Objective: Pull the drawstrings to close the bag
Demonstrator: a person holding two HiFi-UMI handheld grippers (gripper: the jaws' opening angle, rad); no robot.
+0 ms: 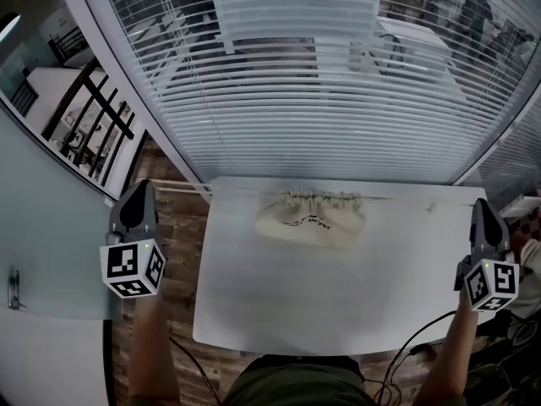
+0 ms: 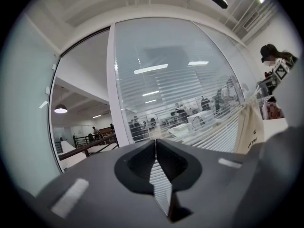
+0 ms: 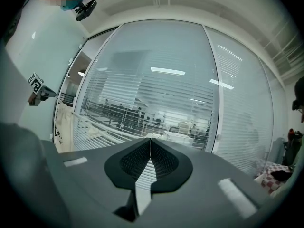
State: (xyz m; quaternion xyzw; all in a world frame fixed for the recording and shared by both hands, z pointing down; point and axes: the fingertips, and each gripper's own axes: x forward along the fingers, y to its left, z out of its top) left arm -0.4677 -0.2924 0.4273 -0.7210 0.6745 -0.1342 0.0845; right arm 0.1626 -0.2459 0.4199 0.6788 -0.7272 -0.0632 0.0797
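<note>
Plainly, our left gripper (image 1: 139,189) has its jaws pressed together on the left drawstring (image 1: 182,188), out past the left edge of the white table (image 1: 279,303). Our right gripper (image 1: 484,205) is clamped likewise on the right drawstring (image 1: 414,200), off the right edge. Both cords run straight to the cream bag (image 1: 311,221), which lies with its mouth bunched at the table's back, near the blinds (image 1: 296,100).

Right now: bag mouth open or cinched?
Cinched. In the head view the bag lies on the table with its top edge bunched into tight gathers; a drawstring runs out taut leftward. Any small gap: cannot tell.
</note>
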